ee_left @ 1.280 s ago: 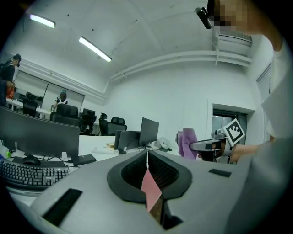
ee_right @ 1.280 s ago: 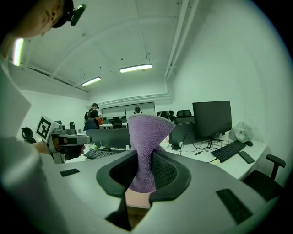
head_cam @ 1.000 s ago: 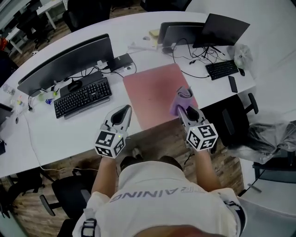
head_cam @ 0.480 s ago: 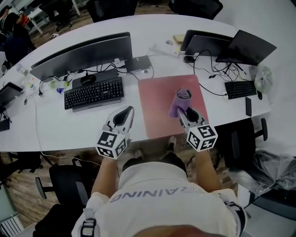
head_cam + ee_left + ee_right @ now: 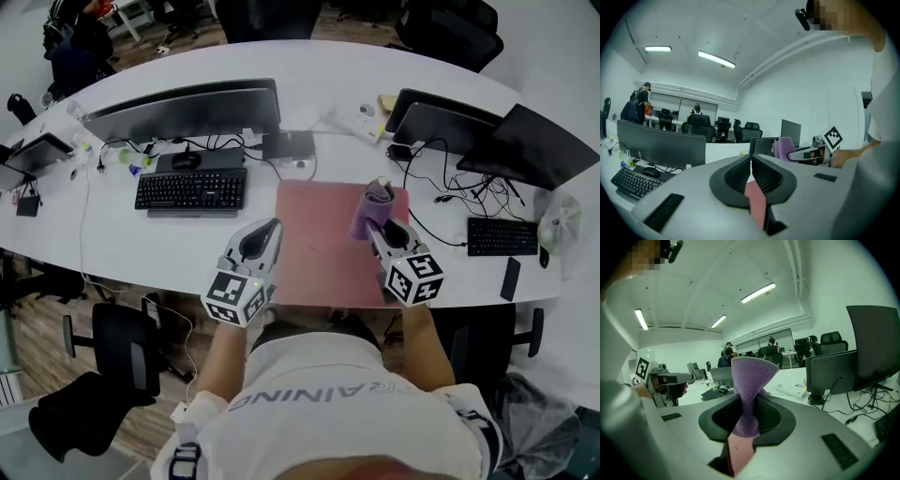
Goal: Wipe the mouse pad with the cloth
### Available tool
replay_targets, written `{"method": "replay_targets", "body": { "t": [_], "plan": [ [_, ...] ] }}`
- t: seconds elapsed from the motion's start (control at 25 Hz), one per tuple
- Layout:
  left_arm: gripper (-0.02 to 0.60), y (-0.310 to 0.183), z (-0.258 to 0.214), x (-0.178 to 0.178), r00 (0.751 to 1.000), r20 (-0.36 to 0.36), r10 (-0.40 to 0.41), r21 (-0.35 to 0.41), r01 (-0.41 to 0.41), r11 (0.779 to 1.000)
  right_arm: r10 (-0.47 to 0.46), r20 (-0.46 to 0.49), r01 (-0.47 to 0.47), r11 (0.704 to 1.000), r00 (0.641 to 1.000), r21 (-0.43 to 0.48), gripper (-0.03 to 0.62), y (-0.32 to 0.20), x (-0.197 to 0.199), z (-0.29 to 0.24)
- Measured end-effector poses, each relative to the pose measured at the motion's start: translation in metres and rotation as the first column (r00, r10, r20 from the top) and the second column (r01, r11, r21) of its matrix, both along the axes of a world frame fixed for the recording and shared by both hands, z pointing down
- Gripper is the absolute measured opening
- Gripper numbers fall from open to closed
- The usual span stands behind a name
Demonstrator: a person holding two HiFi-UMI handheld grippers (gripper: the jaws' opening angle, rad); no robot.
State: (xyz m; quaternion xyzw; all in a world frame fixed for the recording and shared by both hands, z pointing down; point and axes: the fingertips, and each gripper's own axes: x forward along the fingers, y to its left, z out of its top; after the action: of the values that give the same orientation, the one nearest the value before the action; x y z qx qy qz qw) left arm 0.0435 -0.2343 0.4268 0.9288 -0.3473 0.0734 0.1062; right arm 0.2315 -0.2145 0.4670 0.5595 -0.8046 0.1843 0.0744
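My right hand-held gripper (image 5: 380,226) pinches the purple cloth (image 5: 372,207) over the right side of the mouse pad (image 5: 314,242) so I can wipe it, while my left hand-held gripper (image 5: 267,231), closed on nothing, hovers at the pad's left edge.

Open-plan office. A long curved white desk (image 5: 112,248) carries monitors (image 5: 187,111) and keyboards (image 5: 190,190). Swivel chairs (image 5: 122,345) stand on wood-look flooring (image 5: 23,328). Strip lights (image 5: 716,59) run overhead, with more workstations and people (image 5: 640,101) behind.
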Motion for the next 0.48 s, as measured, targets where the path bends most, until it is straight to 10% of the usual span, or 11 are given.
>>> {"method": "replay_targets", "body": {
  "t": [0.48],
  "plan": [
    [0.037,-0.013,0.026,-0.002,0.992,0.012,-0.122,-0.077,0.123,0.989,-0.138,0.033,0.14,0.985,0.99,-0.102,0.097,-0.039,-0.012,0.044]
  ]
}}
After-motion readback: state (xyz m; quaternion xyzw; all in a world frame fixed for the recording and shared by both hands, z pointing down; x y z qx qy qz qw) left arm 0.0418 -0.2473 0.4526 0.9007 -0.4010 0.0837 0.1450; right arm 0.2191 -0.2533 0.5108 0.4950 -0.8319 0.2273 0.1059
